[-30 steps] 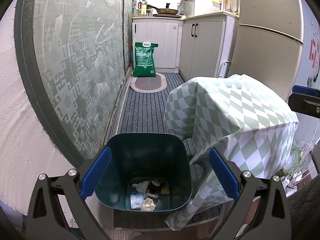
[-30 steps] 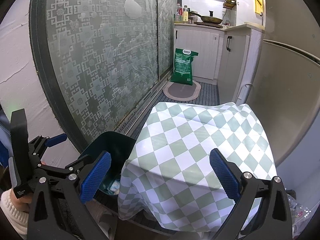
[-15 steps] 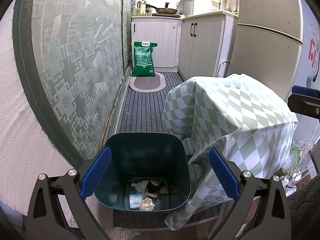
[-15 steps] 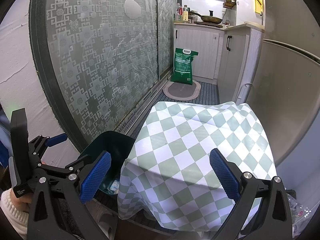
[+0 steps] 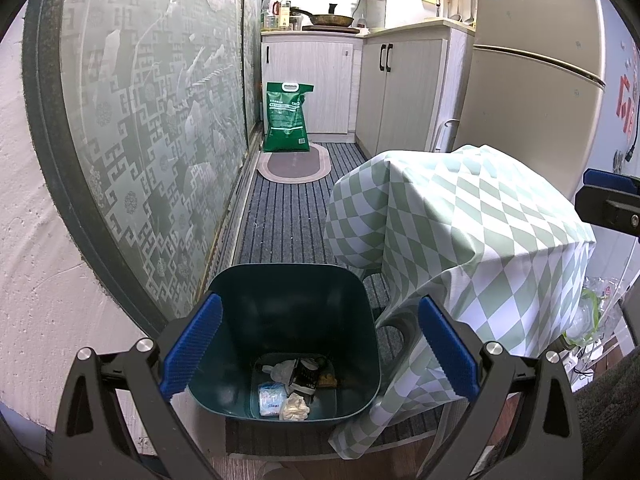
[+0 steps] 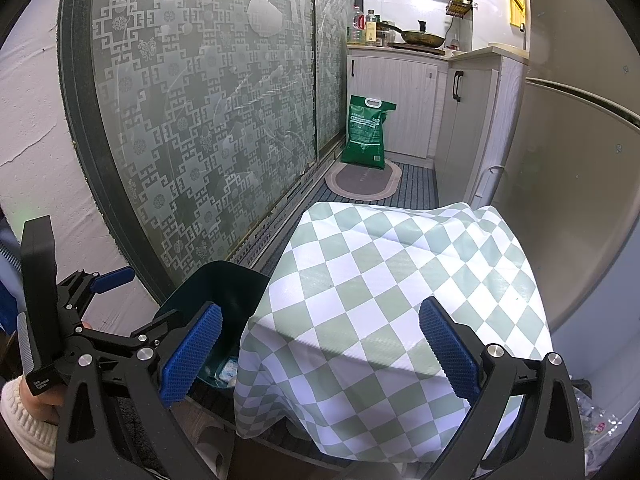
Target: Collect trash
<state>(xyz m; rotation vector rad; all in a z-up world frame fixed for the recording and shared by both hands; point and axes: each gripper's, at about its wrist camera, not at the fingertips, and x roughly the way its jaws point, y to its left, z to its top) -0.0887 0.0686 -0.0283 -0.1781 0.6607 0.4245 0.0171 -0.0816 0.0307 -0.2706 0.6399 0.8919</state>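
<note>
A dark green waste bin (image 5: 248, 300) stands on the floor beside a small table under a green-and-white checked cloth (image 5: 460, 224). Several bits of trash (image 5: 294, 388) lie at its bottom: crumpled tissue, a blue-white packet, a dark carton. My left gripper (image 5: 318, 350) hangs open above the bin with nothing between its blue pads. My right gripper (image 6: 318, 354) is open and empty over the checked cloth (image 6: 392, 288). The bin (image 6: 216, 284) shows partly at the cloth's left edge there. The left gripper (image 6: 86, 294) appears at the far left of the right wrist view, held by a hand.
A frosted patterned glass sliding door (image 5: 152, 120) runs along the left. A green sack (image 5: 286, 118) and an oval mat (image 5: 294, 166) lie down the corridor by white cabinets (image 5: 392, 88). A fridge (image 5: 532, 80) stands right of the table. A plastic bag (image 5: 588, 312) sits low right.
The left gripper's view has shifted slightly, with the bin a little lower in frame. The right gripper has barely moved. Both stay open and empty.
</note>
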